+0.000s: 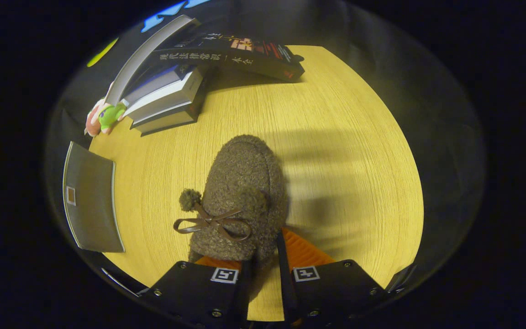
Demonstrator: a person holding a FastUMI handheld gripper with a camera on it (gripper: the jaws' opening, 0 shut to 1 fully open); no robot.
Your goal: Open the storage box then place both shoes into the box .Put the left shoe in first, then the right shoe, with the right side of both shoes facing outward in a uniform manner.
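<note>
At lower centre, the gripper [263, 269] is closed on a fuzzy brown shoe [240, 201] above the table [336, 137]; boxing is judged pending.

Pale wooden table [336, 137] — black booth wall [427, 91] behind, dim light.

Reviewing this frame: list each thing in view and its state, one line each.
gripper: fingers closed on the heel of the shoe, holding it.
brown fuzzy shoe: upright, toe pointing away, bow tied, held between the fingers over the table.
books: stacked flat, closed.
black book: closed, propped on the stack.
plush toy: lying beside the books.
grey panel: at the table's edge.
</note>
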